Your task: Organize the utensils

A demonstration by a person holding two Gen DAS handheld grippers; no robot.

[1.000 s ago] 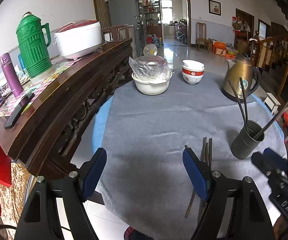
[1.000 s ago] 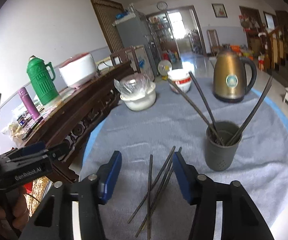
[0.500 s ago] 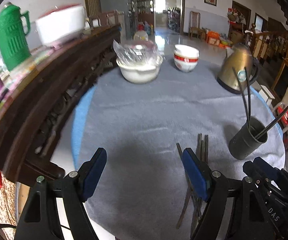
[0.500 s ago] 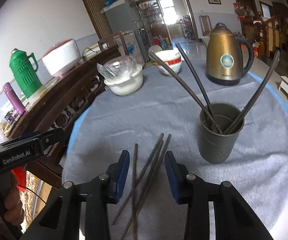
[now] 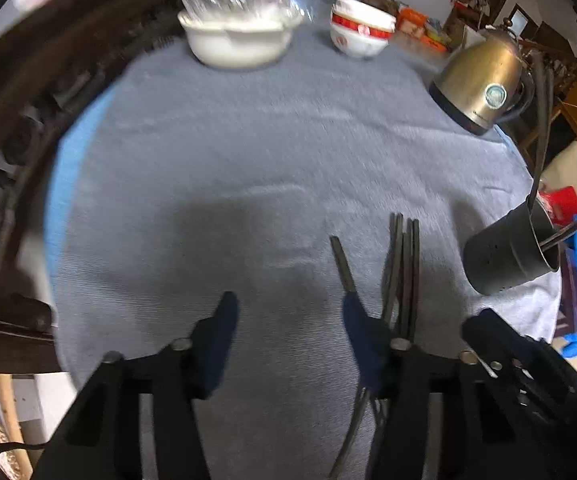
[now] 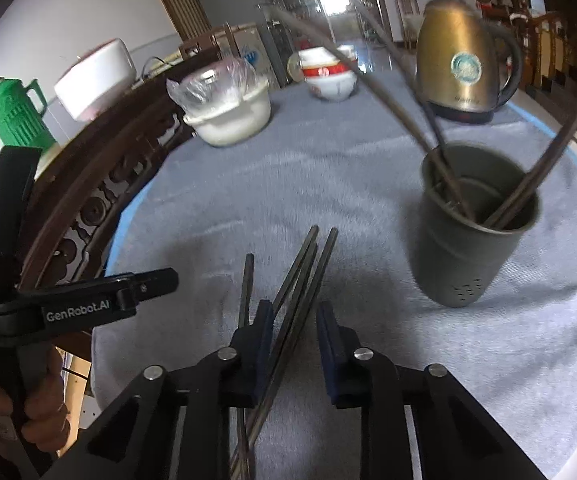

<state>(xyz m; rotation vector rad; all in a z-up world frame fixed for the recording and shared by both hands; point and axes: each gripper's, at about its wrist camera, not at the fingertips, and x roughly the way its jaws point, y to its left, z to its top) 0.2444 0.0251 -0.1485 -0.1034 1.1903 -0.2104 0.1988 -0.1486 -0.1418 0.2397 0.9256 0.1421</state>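
Right gripper [image 6: 293, 322], jaws part-spread and straddling the loose chopsticks [image 6: 302, 268] at lower centre of frame, should centre on one bundle before pinching, then lift clear toward the cup [image 6: 468, 240] at right; left gripper [image 5: 286, 316] spread wide, idle.

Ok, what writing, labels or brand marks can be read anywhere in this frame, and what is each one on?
"GenRobot.AI": white lettering on the side of the left tongs, seen from the right wrist view.
Round teal emblem on the brass-coloured electric kettle: too small to read.
Faint word low on the kettle body, above its base: blurred, unreadable.
Red band on the white bowls: pattern or characters, not legible.
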